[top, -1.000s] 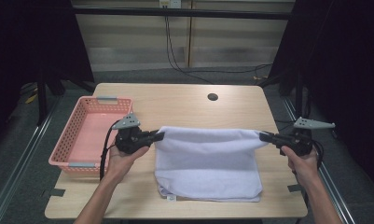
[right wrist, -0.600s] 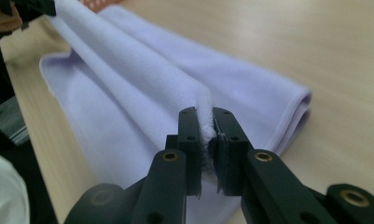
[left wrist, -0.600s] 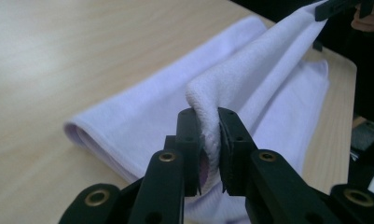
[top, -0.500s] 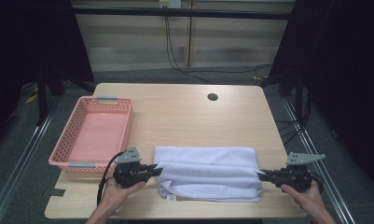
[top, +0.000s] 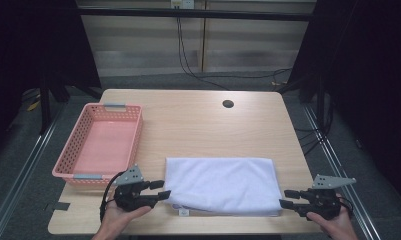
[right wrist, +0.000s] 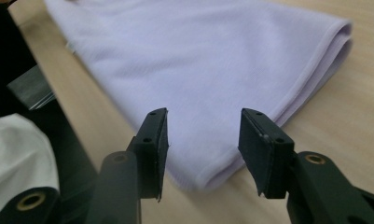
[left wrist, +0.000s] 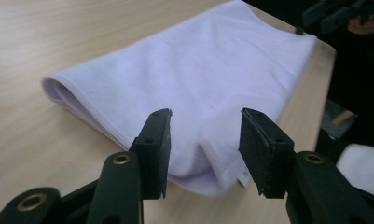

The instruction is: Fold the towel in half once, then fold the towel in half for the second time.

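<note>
A white towel [top: 223, 185] lies folded in a flat rectangle near the table's front edge. My left gripper [top: 162, 189] sits at its near left corner, and my right gripper [top: 285, 198] at its near right corner. Both point inward along the table. In the left gripper view the towel [left wrist: 198, 84] has its folded corner between the left gripper's [left wrist: 205, 140] jaws, which have just been opening; the pads stand clear of the cloth. In the right gripper view the right gripper [right wrist: 203, 140] has also just been opening, with the towel [right wrist: 198, 60] corner lying loose between its pads.
An empty pink basket [top: 100, 145] stands on the left side of the wooden table [top: 198, 125]. A round hole [top: 228, 104] is near the far edge. The towel's near edge lies close to the table's front edge, with dark floor beyond.
Both grippers carried the towel's raised edge toward the near side and down, folding it over. The towel now lies flat and both pairs of jaws have opened off its corners.
</note>
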Demonstrator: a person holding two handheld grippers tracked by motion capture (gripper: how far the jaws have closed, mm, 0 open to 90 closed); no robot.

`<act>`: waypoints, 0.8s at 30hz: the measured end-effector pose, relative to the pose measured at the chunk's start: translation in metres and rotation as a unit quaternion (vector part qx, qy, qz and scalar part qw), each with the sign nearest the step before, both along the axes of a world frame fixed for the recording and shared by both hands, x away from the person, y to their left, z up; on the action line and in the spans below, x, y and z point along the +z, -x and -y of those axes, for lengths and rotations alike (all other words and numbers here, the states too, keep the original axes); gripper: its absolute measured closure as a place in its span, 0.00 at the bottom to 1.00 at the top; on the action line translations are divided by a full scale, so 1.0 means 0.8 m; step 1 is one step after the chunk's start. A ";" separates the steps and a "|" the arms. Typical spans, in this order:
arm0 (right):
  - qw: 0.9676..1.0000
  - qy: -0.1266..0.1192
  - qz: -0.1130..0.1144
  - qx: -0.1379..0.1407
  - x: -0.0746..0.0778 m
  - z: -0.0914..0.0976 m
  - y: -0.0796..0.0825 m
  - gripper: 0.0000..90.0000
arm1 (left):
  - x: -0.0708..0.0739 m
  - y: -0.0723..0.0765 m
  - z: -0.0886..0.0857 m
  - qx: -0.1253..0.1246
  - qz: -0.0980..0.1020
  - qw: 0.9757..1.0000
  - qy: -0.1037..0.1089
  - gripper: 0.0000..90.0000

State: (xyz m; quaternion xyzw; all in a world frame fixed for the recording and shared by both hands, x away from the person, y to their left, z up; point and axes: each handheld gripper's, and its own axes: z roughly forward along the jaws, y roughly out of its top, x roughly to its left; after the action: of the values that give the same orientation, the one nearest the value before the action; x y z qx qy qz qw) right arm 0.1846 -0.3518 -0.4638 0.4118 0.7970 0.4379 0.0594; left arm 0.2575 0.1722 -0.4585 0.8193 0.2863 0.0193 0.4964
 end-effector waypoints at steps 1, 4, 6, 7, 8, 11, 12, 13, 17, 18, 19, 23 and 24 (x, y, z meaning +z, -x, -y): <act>1.000 0.002 0.004 -0.018 -0.001 -0.005 -0.005 0.57 | 0.000 -0.005 0.003 0.003 -0.001 1.000 0.002 0.60; 0.999 0.019 0.004 -0.030 -0.005 -0.020 -0.016 0.56 | -0.005 -0.031 0.021 -0.005 -0.012 1.000 -0.009 0.60; 0.999 0.031 -0.003 -0.024 -0.011 -0.035 -0.027 0.55 | -0.017 -0.046 0.029 -0.003 -0.032 0.999 -0.016 0.59; 0.999 0.043 -0.007 -0.023 -0.014 -0.041 -0.031 0.54 | -0.024 -0.051 0.033 0.002 -0.045 0.999 -0.028 0.57; 0.999 0.050 -0.013 -0.016 -0.017 -0.046 -0.035 0.53 | -0.030 -0.052 0.038 0.010 -0.046 0.998 -0.048 0.55; 0.997 0.069 -0.021 -0.015 -0.025 -0.055 -0.044 0.47 | -0.042 -0.050 0.041 -0.012 -0.061 0.995 -0.074 0.50; 0.997 0.073 -0.025 -0.017 -0.027 -0.056 -0.044 0.45 | -0.043 -0.048 0.040 -0.011 -0.054 0.996 -0.076 0.50; 0.996 0.084 -0.029 -0.014 -0.031 -0.058 -0.045 0.45 | -0.044 -0.047 0.040 -0.010 -0.054 0.996 -0.075 0.50; 0.992 0.123 -0.002 -0.011 -0.035 -0.064 -0.039 0.52 | -0.047 -0.044 0.050 -0.008 -0.037 0.995 -0.090 0.49; 0.993 0.121 0.003 -0.006 -0.036 -0.063 -0.039 0.53 | -0.047 -0.043 0.053 -0.012 -0.031 0.995 -0.094 0.48; 0.992 0.128 0.002 -0.011 -0.035 -0.059 -0.040 0.55 | -0.048 -0.044 0.055 -0.014 -0.032 0.995 -0.091 0.47; 0.993 0.117 -0.005 -0.027 -0.035 -0.042 -0.042 0.54 | -0.047 -0.050 0.066 -0.023 -0.041 0.995 -0.084 0.47; 0.992 0.118 -0.008 -0.032 -0.034 -0.041 -0.041 0.54 | -0.046 -0.052 0.069 -0.025 -0.045 0.995 -0.089 0.47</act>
State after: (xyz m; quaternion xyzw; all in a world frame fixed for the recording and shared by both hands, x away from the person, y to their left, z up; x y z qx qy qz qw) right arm 0.2174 -0.3188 -0.4913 0.4306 0.8301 0.3352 0.1150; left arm 0.2989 0.1169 -0.4952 0.8671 0.2849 -0.0050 0.4086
